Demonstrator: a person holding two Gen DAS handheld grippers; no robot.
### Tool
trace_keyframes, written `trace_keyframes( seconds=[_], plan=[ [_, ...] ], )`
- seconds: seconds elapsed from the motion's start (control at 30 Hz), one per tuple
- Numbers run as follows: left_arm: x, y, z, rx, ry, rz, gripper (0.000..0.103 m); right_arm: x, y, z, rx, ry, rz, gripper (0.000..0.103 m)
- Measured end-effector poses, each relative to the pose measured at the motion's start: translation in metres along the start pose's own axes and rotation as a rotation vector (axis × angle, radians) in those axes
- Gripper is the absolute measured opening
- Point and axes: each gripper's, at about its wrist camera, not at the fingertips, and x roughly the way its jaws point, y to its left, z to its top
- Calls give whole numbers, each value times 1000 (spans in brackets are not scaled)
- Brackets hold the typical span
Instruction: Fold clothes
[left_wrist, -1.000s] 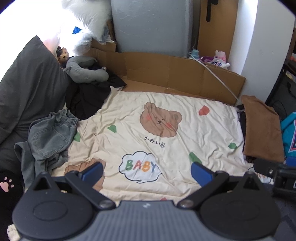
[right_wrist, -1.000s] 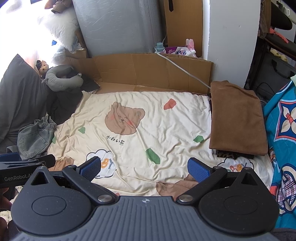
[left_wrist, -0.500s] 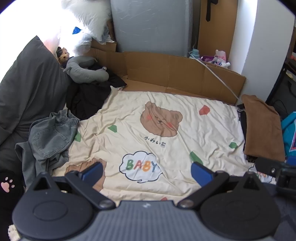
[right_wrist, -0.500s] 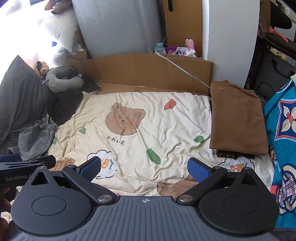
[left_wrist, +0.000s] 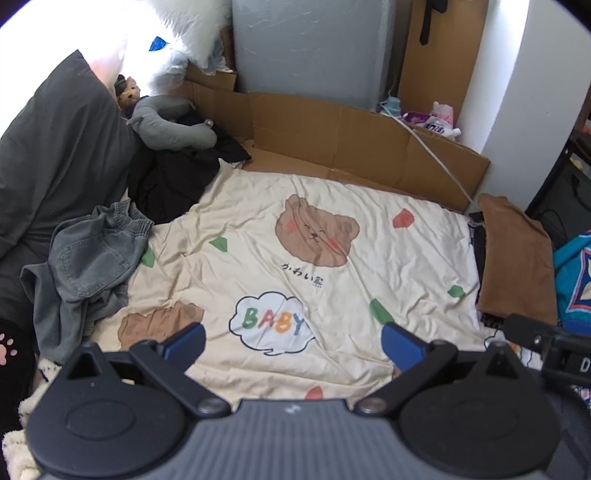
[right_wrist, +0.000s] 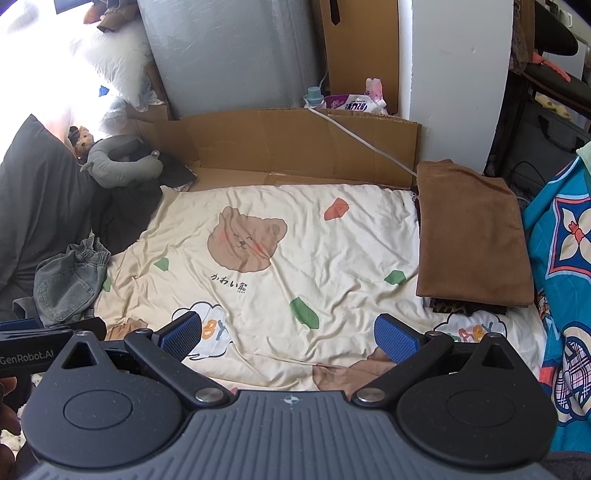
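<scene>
Left wrist view shows my left gripper with its fingers wide apart and empty, above the near edge of the blanket. The right gripper is the same, spread and holding nothing. The clothes that wait for folding are at the left: the grey jeans lie crumpled, half on the blanket edge, and a black garment is bunched behind them, near the neck pillow. At the right a brown piece lies already folded on a small stack.

I judge the step is to fetch the jeans. To do it well, I bring the left gripper to the waistband, pinch only one layer, and drag the jeans to the free middle of the blanket. The right gripper then takes the other waistband corner, so the legs hang straight before I lay them flat.
</scene>
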Motion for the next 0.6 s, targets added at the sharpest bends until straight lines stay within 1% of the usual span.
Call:
trace_keyframes(
  seconds=[0.2, 0.47, 0.6],
  plan=[
    [0, -4, 2, 22, 4, -2, 102, -2, -2, 1, 9, -6, 1, 102],
    [4, 7, 7, -15, 49, -55, 102, -4, -3, 4, 6, -9, 24, 102],
    [0, 11, 10, -9, 40, -49, 102, -5, 1, 4, -8, -15, 33, 102]
  ],
)
